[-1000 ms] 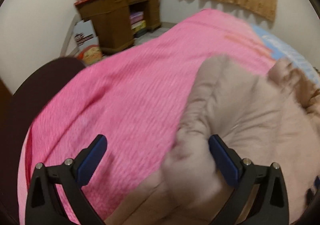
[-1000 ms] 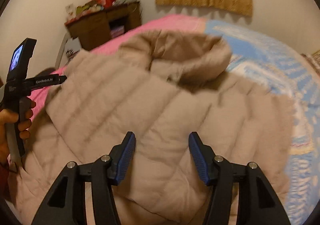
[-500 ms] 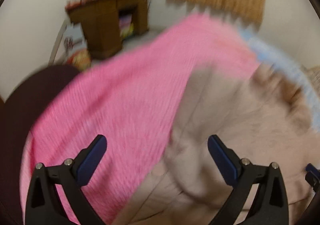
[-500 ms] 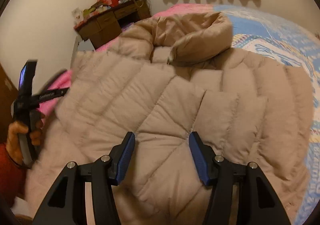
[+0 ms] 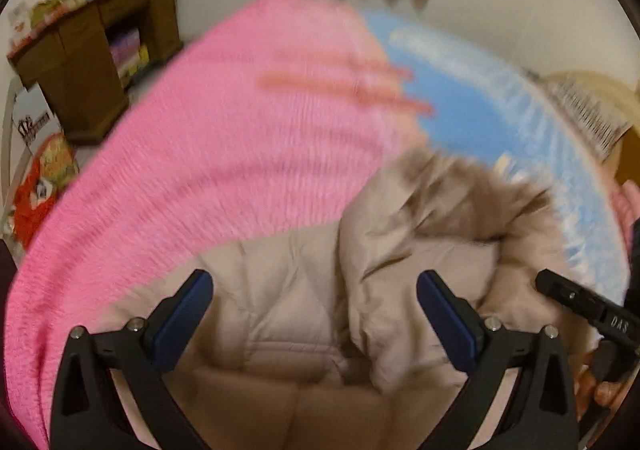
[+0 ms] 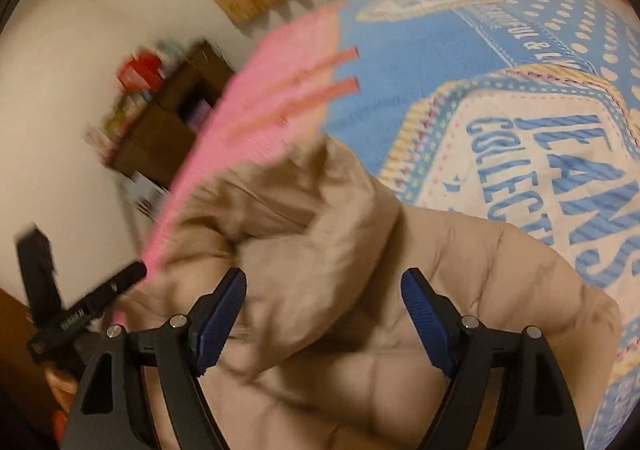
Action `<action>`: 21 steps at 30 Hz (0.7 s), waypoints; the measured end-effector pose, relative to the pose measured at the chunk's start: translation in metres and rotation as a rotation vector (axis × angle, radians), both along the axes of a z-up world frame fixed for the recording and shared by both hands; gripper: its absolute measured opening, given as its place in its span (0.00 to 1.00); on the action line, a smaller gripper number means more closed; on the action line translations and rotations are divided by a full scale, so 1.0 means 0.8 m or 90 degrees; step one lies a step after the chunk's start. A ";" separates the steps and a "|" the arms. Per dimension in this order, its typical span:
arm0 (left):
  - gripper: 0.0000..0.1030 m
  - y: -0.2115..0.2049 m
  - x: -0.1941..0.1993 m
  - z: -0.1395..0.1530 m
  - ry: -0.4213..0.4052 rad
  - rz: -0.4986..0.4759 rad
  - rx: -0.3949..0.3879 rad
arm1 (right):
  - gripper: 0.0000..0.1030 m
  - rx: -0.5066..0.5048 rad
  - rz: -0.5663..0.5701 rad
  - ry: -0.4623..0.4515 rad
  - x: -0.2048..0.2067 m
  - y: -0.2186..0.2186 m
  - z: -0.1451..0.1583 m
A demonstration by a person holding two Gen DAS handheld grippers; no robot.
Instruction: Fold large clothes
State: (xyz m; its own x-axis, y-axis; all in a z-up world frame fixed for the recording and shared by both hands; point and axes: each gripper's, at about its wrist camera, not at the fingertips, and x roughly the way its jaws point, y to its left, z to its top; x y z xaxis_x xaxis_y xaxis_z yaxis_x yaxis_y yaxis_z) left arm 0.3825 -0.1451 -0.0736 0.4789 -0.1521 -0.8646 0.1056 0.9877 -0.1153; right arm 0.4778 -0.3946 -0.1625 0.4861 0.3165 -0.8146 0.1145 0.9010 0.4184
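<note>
Beige jacket (image 6: 360, 290) now bunched; right gripper (image 6: 324, 314) opened wider.

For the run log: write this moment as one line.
task: fold coat | coat: crumpled on bed | left gripper: open, over coat | right gripper: open, jaws just widened, over coat | hold: none

A beige quilted jacket (image 5: 296, 314) with a brown fur-trimmed hood (image 5: 480, 202) lies on a bed, across a pink knitted blanket (image 5: 192, 170) and beside a blue patterned sheet (image 5: 480, 118), in a blurred frame. The left gripper (image 5: 314, 302) hangs over the jacket with its blue-padded jaws spread wide and nothing pinched between them. A dark wooden desk (image 5: 80, 62) stands against the white wall at left, and the other black handheld gripper (image 5: 588, 314) enters at lower right.
</note>
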 end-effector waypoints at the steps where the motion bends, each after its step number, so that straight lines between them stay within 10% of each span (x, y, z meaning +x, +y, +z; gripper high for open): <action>1: 0.89 0.000 0.004 -0.016 0.023 0.012 0.003 | 0.30 0.006 0.020 0.017 0.005 0.005 -0.010; 3: 0.72 -0.003 0.005 -0.029 0.025 0.022 0.009 | 0.22 0.009 0.027 0.014 0.005 0.007 -0.013; 5: 0.38 -0.009 0.008 -0.023 0.021 0.010 -0.007 | 0.18 0.041 0.020 -0.024 0.001 0.001 0.001; 6: 0.05 -0.009 0.010 -0.014 0.022 0.000 -0.036 | 0.18 0.074 0.010 -0.043 -0.002 -0.007 0.009; 10: 0.06 -0.001 -0.008 0.042 0.001 0.011 -0.132 | 0.17 0.220 -0.034 -0.097 -0.028 -0.036 0.032; 14: 0.06 0.022 -0.038 0.066 -0.009 0.014 -0.190 | 0.17 0.223 -0.029 -0.090 -0.064 -0.042 0.022; 21: 0.03 0.075 -0.047 -0.069 0.059 0.136 -0.143 | 0.04 0.136 -0.052 -0.058 -0.124 -0.046 -0.065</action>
